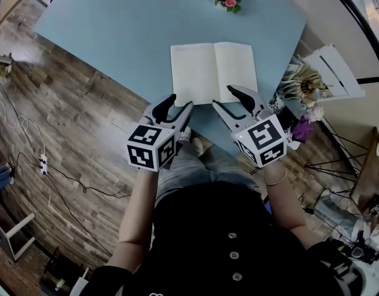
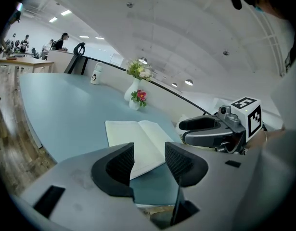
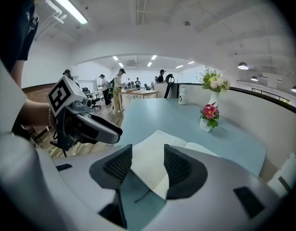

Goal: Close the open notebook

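White notebook (image 1: 214, 73) lying open on the blue table (image 1: 103, 29), near its front edge.
Left gripper (image 1: 180, 102) and right gripper (image 1: 225, 97) at that edge, jaws apart, nothing held.

Bright ceiling lights, soft shadows — fisheye-warped edges

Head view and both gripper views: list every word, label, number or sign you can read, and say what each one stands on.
No readable text in any view.
notebook: the open pages look blank, and any print is too faint to read.
left gripper and right gripper: only black-and-white square markers, no letters.
white bottle: a dark mark, too small to read.
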`<state>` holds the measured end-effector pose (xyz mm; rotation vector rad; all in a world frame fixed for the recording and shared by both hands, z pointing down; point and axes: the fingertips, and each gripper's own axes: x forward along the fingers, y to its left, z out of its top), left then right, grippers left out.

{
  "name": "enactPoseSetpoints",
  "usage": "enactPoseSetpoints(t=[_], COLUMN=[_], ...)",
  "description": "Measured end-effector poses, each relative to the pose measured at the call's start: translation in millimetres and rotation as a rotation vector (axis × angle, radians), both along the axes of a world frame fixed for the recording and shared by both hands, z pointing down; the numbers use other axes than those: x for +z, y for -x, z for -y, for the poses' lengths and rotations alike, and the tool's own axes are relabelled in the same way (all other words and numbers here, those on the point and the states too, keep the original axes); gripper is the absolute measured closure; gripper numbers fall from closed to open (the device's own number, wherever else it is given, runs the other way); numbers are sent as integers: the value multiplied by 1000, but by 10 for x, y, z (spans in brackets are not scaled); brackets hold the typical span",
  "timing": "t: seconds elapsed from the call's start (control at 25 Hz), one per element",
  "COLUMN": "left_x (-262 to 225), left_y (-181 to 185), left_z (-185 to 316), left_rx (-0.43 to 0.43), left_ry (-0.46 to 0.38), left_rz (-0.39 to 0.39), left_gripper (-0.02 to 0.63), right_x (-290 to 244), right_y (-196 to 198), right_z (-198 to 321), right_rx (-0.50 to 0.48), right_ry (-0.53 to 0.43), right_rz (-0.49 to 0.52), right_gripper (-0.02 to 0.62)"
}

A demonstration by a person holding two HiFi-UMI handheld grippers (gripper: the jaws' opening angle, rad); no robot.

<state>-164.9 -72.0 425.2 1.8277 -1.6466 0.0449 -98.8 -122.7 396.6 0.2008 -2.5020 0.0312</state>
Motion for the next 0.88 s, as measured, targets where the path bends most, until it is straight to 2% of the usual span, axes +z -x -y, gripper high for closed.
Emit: enactPoseSetpoints(t=[0.36, 0.64, 0.88], left_x=[127, 255, 406], left_y=[-32, -16, -101], left_z=[8, -64, -119], left_rx=[34, -5, -4], left_ry=[5, 18, 45], left_rz=[6, -10, -29], left_gripper=[417, 417, 417], right_x=[259, 486, 689], right_y=[14, -10, -27], right_z=[-69, -217, -210], right_rx=[-107, -214, -248], right_ry=[-18, -16, -63], right_rz=[-83, -164, -228], right_gripper=[397, 391, 385])
